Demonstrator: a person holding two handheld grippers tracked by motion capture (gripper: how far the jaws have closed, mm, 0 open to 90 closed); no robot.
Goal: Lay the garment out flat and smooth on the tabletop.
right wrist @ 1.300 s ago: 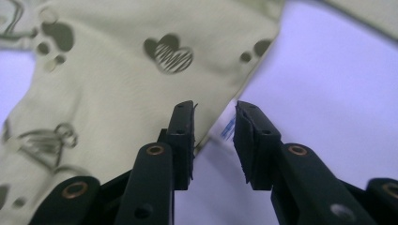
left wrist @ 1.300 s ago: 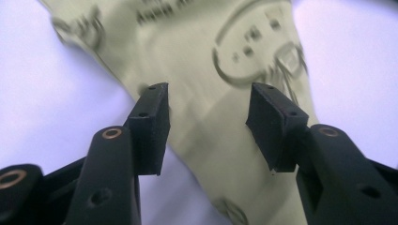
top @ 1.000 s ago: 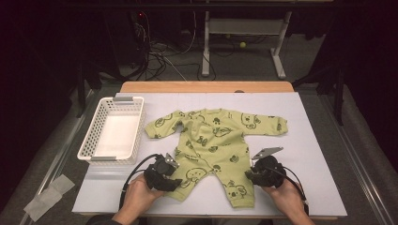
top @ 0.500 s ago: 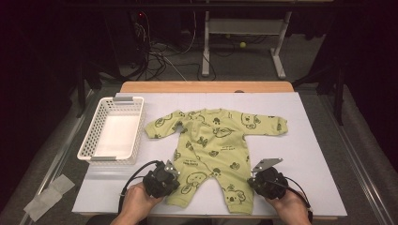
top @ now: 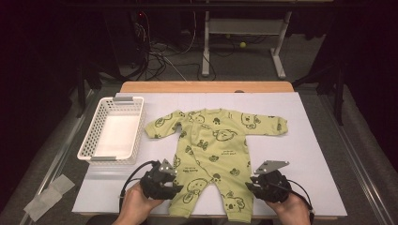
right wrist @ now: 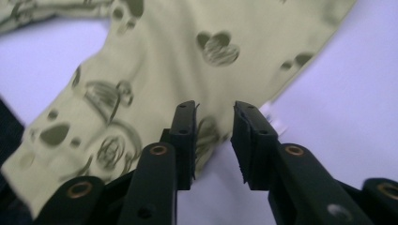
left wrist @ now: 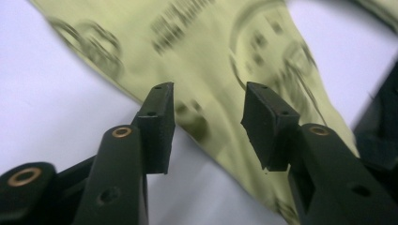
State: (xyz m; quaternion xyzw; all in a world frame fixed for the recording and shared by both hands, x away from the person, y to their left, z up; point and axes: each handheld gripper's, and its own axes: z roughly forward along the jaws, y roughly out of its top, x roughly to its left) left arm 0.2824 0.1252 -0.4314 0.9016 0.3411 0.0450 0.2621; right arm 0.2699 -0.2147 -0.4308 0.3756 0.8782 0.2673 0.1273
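- The fingers [left wrist: 157, 126] of the left gripper [top: 164, 180] stand apart, having just been opening; the edge of a yellow-green baby romper [top: 213, 154] lies between them, unpressed, seen in the left gripper view.
- A white basket [top: 112, 129] sits at the counter's [top: 309, 154] left side, apart from the romper's sleeve.
- The romper lies flat, spread at the counter's middle, sleeves out, legs toward the person.
- The fingers [right wrist: 246, 140] of the right gripper [top: 265, 180] are parted by a narrower gap, also just opened; the right leg's hem lies under and between them, ungripped.
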